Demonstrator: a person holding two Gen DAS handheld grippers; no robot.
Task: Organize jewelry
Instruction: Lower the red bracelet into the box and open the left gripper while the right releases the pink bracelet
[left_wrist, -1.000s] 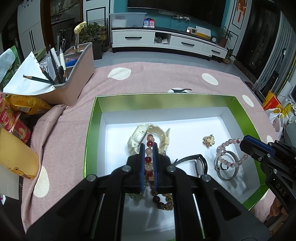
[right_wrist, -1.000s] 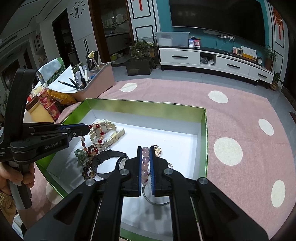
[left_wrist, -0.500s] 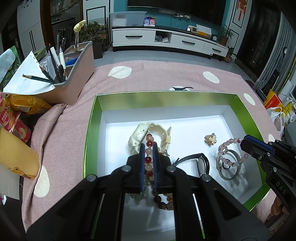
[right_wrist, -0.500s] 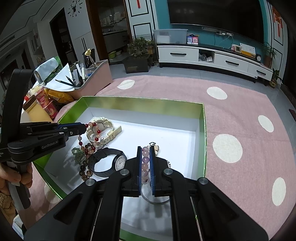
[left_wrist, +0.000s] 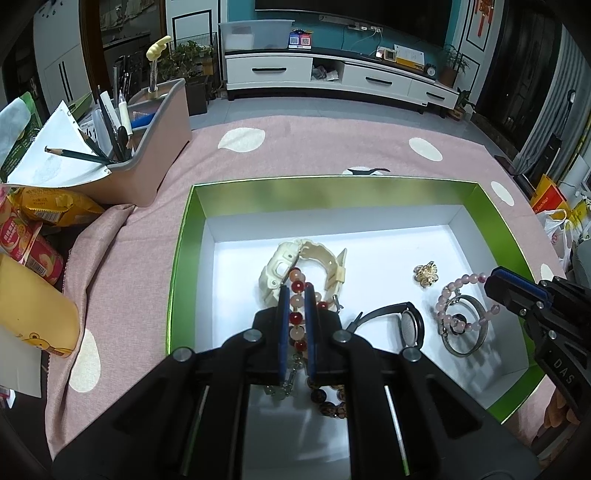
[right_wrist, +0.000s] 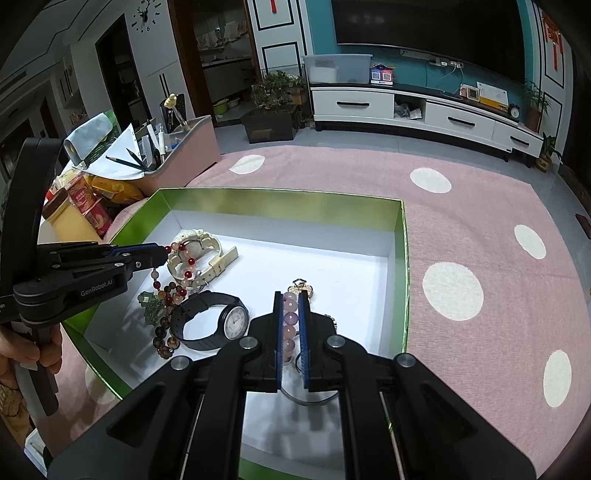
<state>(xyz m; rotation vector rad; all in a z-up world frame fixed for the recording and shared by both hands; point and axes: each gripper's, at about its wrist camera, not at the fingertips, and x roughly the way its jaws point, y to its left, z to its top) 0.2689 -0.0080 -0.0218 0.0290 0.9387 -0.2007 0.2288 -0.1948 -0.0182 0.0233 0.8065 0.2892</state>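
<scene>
A green-walled box (left_wrist: 184, 236) (right_wrist: 280, 199) with a white floor holds the jewelry. My left gripper (left_wrist: 296, 291) (right_wrist: 162, 254) is shut on a red and brown bead necklace (left_wrist: 296, 317) (right_wrist: 173, 291), lifting its upper end over a cream watch (left_wrist: 280, 266) (right_wrist: 199, 251). My right gripper (right_wrist: 290, 295) (left_wrist: 493, 278) is shut on a pink bead bracelet (right_wrist: 289, 317) (left_wrist: 452, 295), held over a silver bangle (left_wrist: 465, 343). A black watch (left_wrist: 406, 321) (right_wrist: 210, 321) and a gold brooch (left_wrist: 426, 273) (right_wrist: 303, 286) lie on the box floor.
The box sits on a pink cloth with white dots (left_wrist: 332, 147) (right_wrist: 480, 258). A pink-grey organiser with pens and paper (left_wrist: 147, 136) (right_wrist: 184, 147) stands at the far left. Snack packs and a yellow cup (left_wrist: 33, 295) (right_wrist: 74, 221) lie left of the box.
Both grippers have risen slightly with their bead strings still held. The necklace and bracelet hang a bit higher over the box floor.
</scene>
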